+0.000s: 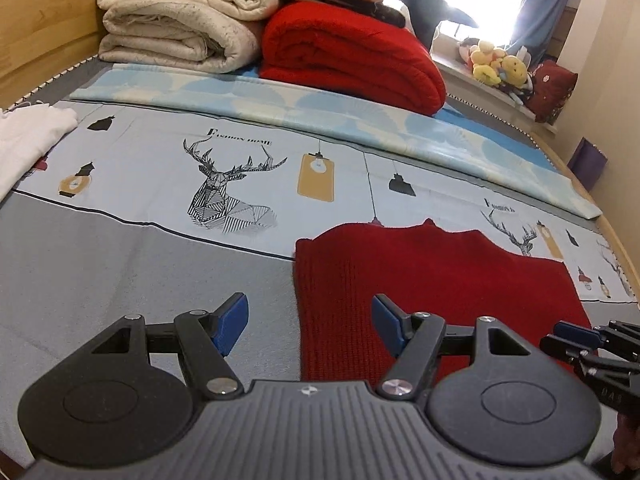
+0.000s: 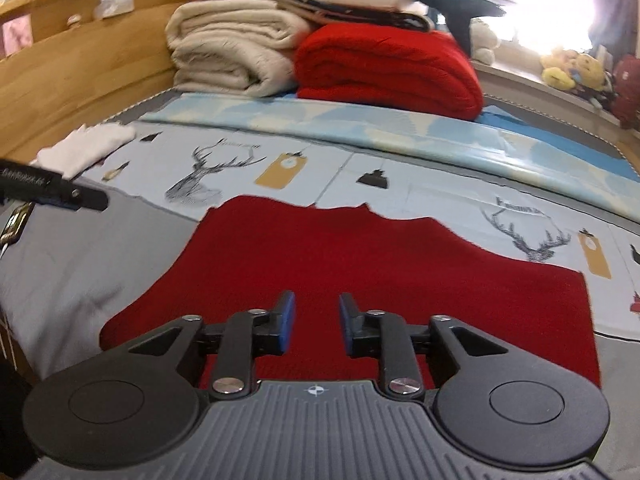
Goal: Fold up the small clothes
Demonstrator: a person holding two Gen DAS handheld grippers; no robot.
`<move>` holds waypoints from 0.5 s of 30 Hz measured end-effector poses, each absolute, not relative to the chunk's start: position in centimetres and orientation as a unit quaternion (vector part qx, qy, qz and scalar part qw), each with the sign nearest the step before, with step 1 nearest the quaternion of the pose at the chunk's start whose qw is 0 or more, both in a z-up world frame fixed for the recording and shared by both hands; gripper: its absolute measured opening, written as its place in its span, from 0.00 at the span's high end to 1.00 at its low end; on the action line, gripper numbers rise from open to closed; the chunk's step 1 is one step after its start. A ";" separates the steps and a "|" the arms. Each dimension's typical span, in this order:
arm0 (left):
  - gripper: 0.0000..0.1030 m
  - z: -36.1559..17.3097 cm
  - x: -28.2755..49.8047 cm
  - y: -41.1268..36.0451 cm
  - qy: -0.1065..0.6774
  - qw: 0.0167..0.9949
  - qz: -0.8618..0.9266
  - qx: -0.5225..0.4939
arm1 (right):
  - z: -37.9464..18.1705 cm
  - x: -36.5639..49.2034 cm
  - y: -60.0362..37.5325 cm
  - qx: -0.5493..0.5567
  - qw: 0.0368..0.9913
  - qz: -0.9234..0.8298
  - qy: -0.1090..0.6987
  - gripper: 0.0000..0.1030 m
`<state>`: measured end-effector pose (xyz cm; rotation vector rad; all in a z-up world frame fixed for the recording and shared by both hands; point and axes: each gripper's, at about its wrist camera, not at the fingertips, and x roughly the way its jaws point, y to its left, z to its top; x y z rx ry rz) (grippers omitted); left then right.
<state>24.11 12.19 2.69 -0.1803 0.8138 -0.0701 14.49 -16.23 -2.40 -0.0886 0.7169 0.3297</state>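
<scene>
A dark red knit garment (image 1: 420,272) (image 2: 340,256) lies spread flat on the printed bed sheet (image 1: 160,184). My left gripper (image 1: 310,312) hangs open and wide just above the garment's left edge: one blue pad is over the grey sheet, the other over the knit. My right gripper (image 2: 316,312) hovers over the near middle of the garment. Its jaws stand a narrow gap apart with nothing between them. Each gripper shows in the other's view: the right gripper (image 1: 580,336) at the right edge, the left gripper (image 2: 80,196) at the left edge.
A white garment (image 1: 28,136) (image 2: 88,148) lies at the left of the bed. Folded cream blankets (image 1: 180,16), a red blanket (image 1: 352,52) and a pale blue folded sheet (image 1: 320,120) fill the far end. A wooden bed frame (image 2: 100,60) runs along the left; plush toys (image 1: 496,64) sit on the sill.
</scene>
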 end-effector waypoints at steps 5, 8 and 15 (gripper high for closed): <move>0.29 2.4 24.5 12.3 0.399 0.912 -0.031 -0.093 | -2.5 14.2 -13.6 -0.076 0.917 0.191 0.342 0.62; 0.28 2.3 24.7 12.3 0.401 0.911 -0.031 -0.093 | -2.8 14.0 -11.7 -0.097 0.911 0.214 0.340 0.62; 0.27 1.9 25.2 12.5 0.408 0.908 -0.026 -0.093 | -4.9 12.4 -6.2 -0.164 0.876 0.290 0.348 0.61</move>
